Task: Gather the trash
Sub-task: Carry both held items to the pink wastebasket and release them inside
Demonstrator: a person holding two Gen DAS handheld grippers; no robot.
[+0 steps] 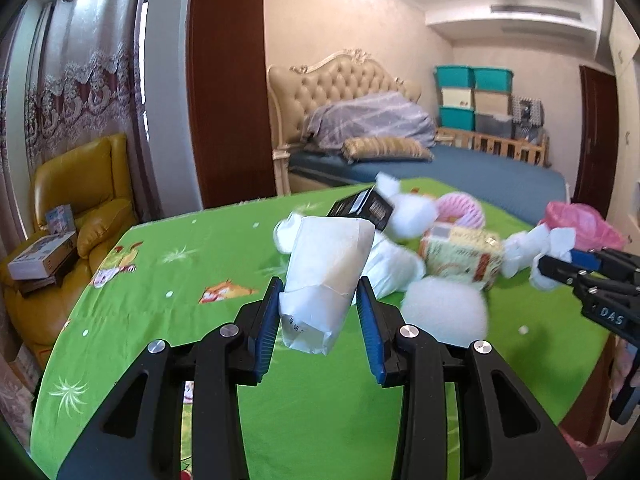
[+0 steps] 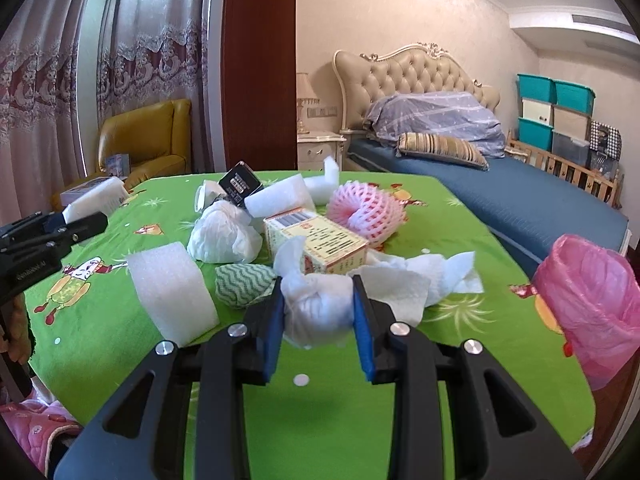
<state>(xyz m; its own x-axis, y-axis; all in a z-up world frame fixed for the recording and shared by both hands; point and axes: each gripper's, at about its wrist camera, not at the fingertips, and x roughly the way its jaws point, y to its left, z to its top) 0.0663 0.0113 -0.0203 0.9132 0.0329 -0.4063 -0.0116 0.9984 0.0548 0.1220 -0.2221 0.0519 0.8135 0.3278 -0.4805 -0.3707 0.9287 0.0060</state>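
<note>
**Both grippers clamped on trash above the green table**

The left gripper (image 1: 320,300) is clenched on a white, crumpled milk-style paper carton (image 1: 326,276), its blue pads pressing the carton's lower sides; the carton stands nearly upright between them, lifted off the cloth. The right gripper (image 2: 318,308) grips a wad of white crumpled tissue paper (image 2: 318,312) between its blue pads, the wad bulging out above and below them.

Everything lies on a table covered with a bright green cartoon-printed cloth (image 2: 460,232). The landmark is the yellow-and-white printed cardboard box (image 2: 316,242) near the cloth's middle. Just behind it, on the right, sits a pink foam fruit net (image 2: 366,212). Behind the box to the left lie a white foam block (image 2: 280,200) and a black rectangular box (image 2: 240,184) tilted on a corner. Left of the box rests a bundled ball of white tissue (image 2: 224,236); in front of that, a green-and-white zigzag cloth ball (image 2: 244,284) lies just beside the right gripper's left pad. Further left of the box stands a larger white foam slab (image 2: 172,292). Flat white tissue sheets (image 2: 436,276) spread to the right of the box. Well to the right of the box, at the table's edge, hangs a pink plastic bin bag (image 2: 592,300), its mouth open.
</note>
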